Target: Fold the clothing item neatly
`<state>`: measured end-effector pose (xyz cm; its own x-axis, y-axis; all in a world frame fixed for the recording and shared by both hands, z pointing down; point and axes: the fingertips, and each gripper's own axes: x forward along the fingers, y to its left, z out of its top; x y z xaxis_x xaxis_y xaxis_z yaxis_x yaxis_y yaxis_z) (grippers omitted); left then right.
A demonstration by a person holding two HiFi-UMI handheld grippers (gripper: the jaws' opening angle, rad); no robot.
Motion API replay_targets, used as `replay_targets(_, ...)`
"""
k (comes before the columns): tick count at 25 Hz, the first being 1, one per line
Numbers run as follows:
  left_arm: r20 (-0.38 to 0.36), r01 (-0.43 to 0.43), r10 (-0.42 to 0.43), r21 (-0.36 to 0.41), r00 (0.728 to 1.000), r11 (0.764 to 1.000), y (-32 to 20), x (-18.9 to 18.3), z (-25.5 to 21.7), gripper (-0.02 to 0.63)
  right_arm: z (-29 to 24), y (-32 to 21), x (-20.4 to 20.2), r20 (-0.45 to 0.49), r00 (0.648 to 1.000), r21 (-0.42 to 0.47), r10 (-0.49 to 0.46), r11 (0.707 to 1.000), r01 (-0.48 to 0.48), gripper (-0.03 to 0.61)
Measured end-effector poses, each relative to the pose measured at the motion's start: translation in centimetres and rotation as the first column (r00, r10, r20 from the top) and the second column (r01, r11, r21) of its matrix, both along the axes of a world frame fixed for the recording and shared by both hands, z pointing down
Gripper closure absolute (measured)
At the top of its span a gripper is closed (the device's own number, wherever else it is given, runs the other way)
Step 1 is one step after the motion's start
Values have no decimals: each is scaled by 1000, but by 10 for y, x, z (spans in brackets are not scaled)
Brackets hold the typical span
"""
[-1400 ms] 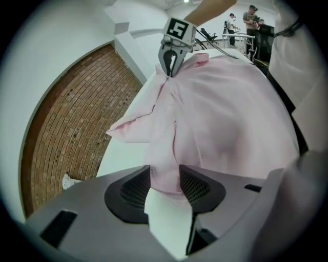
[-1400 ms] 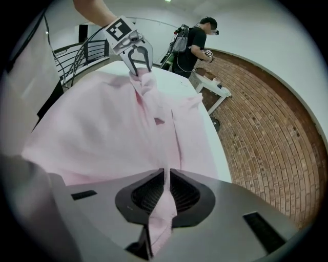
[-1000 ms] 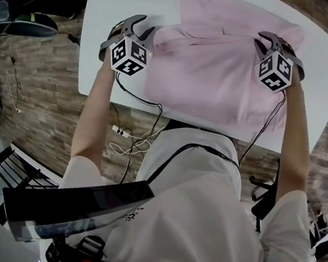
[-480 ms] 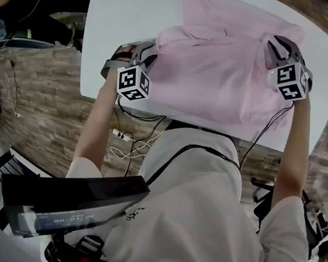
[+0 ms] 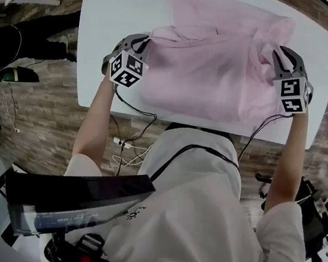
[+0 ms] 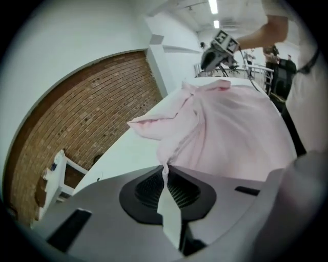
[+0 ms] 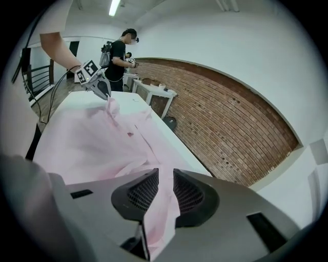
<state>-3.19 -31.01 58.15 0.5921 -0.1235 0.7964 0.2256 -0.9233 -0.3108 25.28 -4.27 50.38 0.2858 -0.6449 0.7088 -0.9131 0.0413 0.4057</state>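
Note:
A pink shirt point(image 5: 215, 62) lies crumpled across the white table point(image 5: 123, 8). My left gripper point(image 5: 141, 39) is at the shirt's left edge. Its jaws have just been closing, and in the left gripper view a thin fold of the pink shirt point(image 6: 230, 128) is pinched between the left gripper's point(image 6: 165, 176) pads. My right gripper point(image 5: 282, 53) is at the shirt's right edge. In the right gripper view the right gripper point(image 7: 165, 187) is shut on a fold of the shirt point(image 7: 97, 143), which is raised off the table there.
The table's near edge point(image 5: 154, 113) runs just below both grippers. Cables point(image 5: 127, 146) lie on the wood-pattern floor in front of it. A person point(image 7: 120, 53) stands beyond the table's far end beside other white tables point(image 7: 154, 92). A brick wall point(image 7: 230, 138) runs along one side.
The left gripper, open beside the shirt before, has moved onto its left edge and shut on it. The right gripper has rolled and lifted the shirt's right edge.

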Motion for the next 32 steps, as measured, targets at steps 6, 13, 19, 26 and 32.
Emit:
replay_targets(6, 65, 282, -277, -338, 959, 898, -41, 21, 14, 594, 15, 58, 1, 19, 994, -60, 109, 992, -108, 488)
replay_targets(13, 167, 393, -356, -339, 919, 855, -48, 22, 34, 492, 33, 114, 0, 45, 981, -103, 188, 978, -183, 486)
replay_targets(19, 121, 443, -427, -205, 896, 873, -73, 11, 24, 377, 49, 125, -24, 137, 986, -132, 97, 988, -79, 486)
replay_targets(26, -26, 443, -456, -191, 890, 876, -62, 15, -29, 379, 61, 118, -55, 135, 958, -259, -252, 924, 280, 449)
replay_targets(32, -91, 212, -248, -291, 964, 933, 55, 50, -63, 520, 68, 109, -63, 211, 871, -323, -445, 809, 491, 449)
